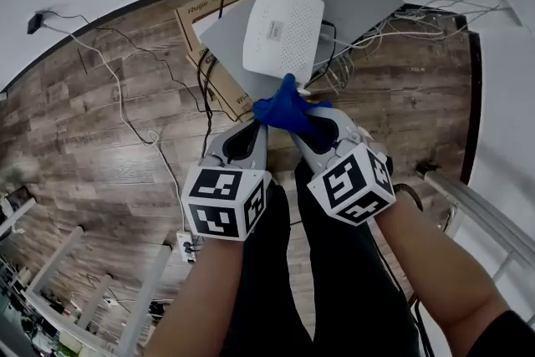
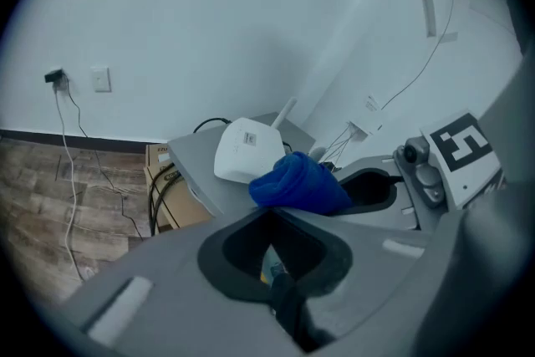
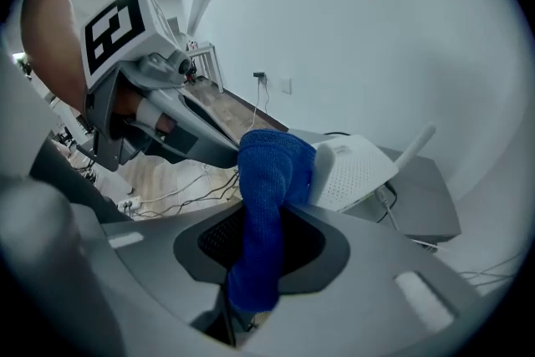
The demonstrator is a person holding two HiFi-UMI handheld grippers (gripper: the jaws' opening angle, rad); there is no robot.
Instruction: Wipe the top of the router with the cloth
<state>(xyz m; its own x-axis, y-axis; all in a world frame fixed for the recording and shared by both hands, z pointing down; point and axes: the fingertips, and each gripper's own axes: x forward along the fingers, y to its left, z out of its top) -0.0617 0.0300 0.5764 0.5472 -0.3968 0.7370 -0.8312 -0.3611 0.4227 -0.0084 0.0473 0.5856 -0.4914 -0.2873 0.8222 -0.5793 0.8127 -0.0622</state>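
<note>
Right hand-held gripper [image 3: 266,209] clamps cloth [image 3: 267,167] beside router [image 1: 282,31]; left hand-held gripper [image 2: 269,211] closed; box [image 1: 201,12] perhaps "Ruijie".

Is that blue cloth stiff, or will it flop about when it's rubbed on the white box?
Probably floppy: the blue cloth bunches up and hangs limp down through the right claw. It looks like a soft knit, so it should likely drag rather than slip across the router.

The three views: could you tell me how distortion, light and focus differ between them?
Head view: fisheye bows the floor edge, router sharp. Left gripper view: dim, bluish, dark rounded corners, cloth slightly soft. Right gripper view: brighter, same dark corners, cloth soft up close.
</note>
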